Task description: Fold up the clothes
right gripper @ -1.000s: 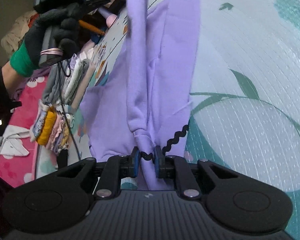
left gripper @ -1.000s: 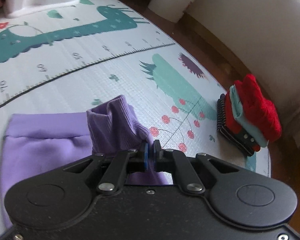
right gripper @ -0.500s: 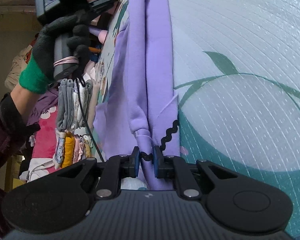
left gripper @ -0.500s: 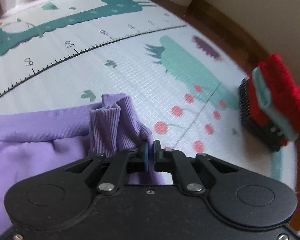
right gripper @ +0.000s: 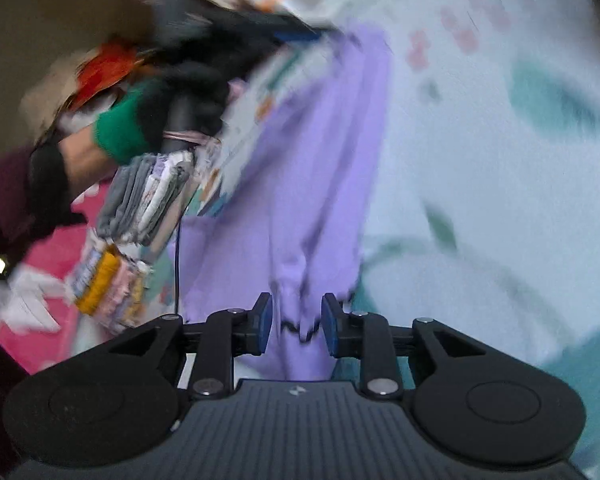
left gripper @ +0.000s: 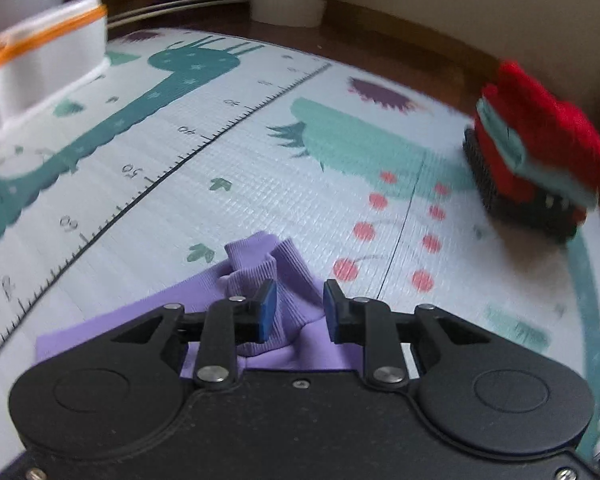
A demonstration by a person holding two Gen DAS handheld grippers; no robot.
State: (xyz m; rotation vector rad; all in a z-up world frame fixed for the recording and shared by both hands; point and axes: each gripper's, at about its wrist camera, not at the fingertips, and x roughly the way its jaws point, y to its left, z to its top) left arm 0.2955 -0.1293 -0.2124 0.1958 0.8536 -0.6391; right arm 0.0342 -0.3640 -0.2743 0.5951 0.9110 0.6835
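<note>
Fabric of a lilac ribbed-cuff sweatshirt bunches between the spread left gripper, well short of the red folded stack. The right gripper, likewise spread, straddles its hem; loose folds could spring apart.

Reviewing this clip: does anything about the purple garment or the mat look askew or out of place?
The ribbed cuff of the purple garment sits bunched and crumpled between the open fingers of the left gripper, not flat. The right gripper is open too. The folded stack on the play mat looks tidy. The right wrist view is blurred.
</note>
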